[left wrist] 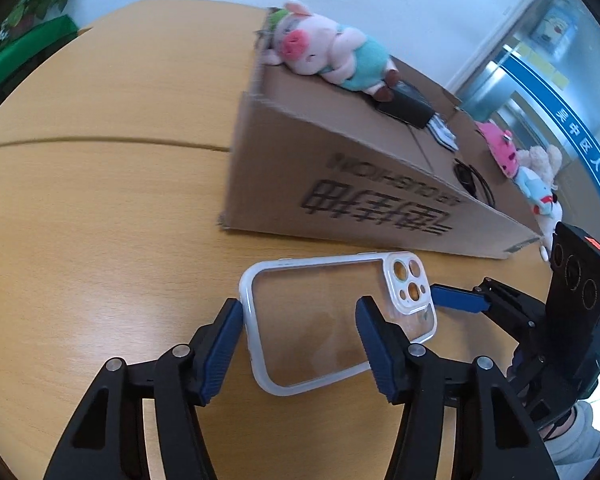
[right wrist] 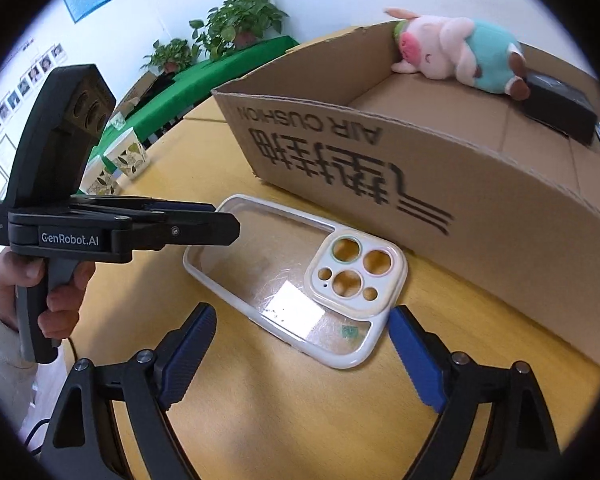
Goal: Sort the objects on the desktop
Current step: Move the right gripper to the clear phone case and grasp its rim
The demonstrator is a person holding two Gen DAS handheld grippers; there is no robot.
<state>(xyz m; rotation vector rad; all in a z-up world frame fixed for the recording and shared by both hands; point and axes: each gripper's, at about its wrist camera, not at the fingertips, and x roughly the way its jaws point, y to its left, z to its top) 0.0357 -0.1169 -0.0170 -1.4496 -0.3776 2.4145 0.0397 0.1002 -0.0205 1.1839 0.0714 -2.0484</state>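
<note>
The cardboard box (right wrist: 420,160) hides part of its contents behind its near wall. The clear phone case (left wrist: 332,320) lies flat on the table (left wrist: 100,200) just before it, camera end rightward. The left claw (left wrist: 300,344) straddles its left end, half-open; the right claw (right wrist: 300,360) gapes wide at the camera end, not gripping.

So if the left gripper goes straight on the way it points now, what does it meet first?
Most likely the clear phone case on the table. The left gripper is open, one finger at the case's edge, the other over its back. Contact is hard to judge.
</note>
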